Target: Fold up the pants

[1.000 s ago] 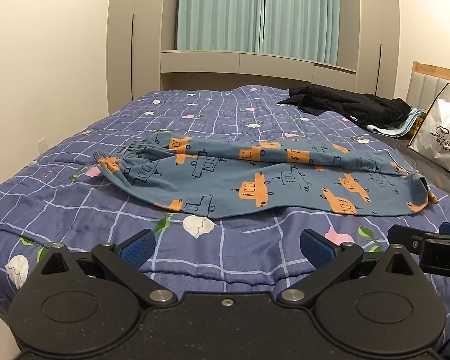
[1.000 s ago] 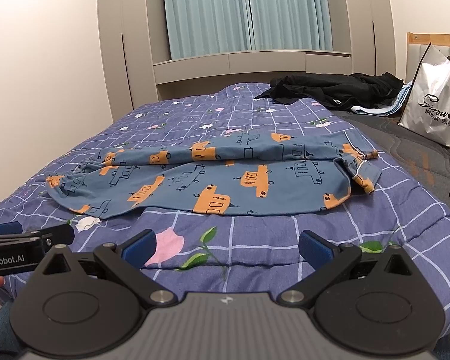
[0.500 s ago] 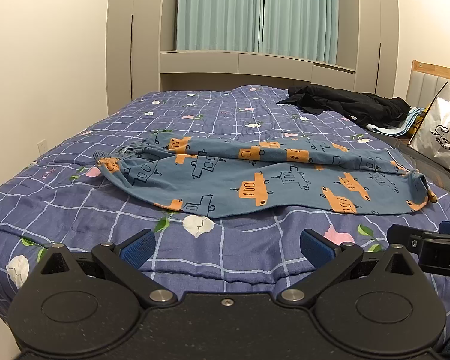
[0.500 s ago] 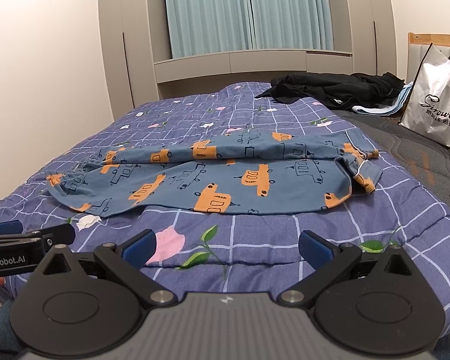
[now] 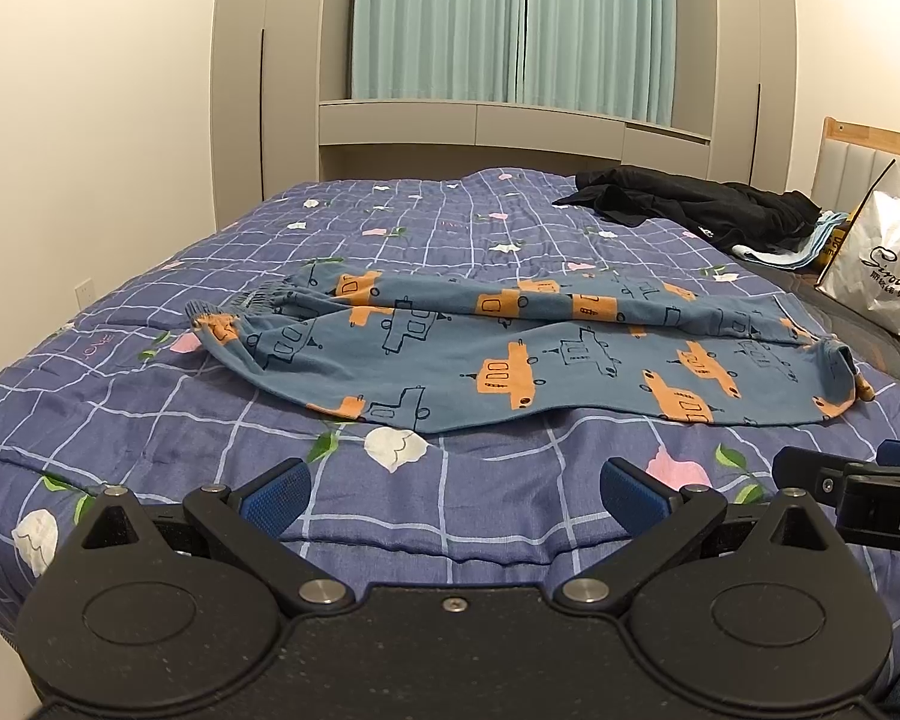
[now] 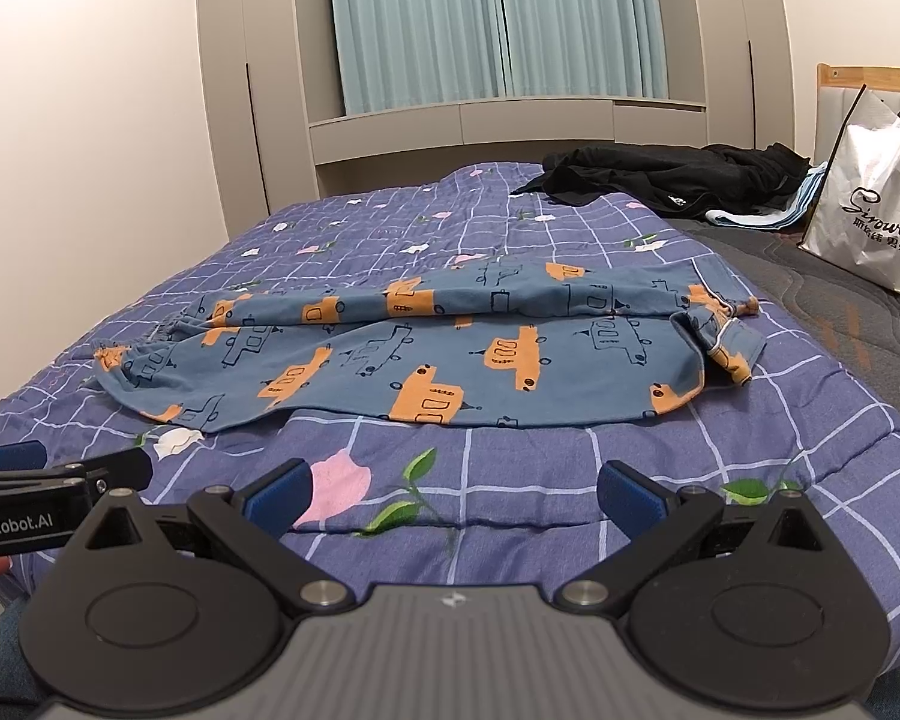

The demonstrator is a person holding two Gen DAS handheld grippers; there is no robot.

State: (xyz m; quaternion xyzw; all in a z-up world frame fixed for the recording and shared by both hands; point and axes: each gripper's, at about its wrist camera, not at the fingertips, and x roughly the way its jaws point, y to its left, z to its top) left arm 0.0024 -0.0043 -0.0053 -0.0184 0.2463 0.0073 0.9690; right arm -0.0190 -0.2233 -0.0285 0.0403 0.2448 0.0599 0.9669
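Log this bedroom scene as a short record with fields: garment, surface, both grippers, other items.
garment: blue cotton pants with orange car print, lying lengthwise across the bed, waistband at left
surface: purple grid-patterned floral quilt
left gripper: open, empty, short of the pants
right gripper: open, empty, short of the pants
other items: black clothing pile; white printed shopping bag

Blue pants [image 5: 510, 354] printed with orange vehicles lie sideways across the bed [image 5: 390, 228] — elastic waistband left, cuffs right, legs overlapping, slightly rumpled.
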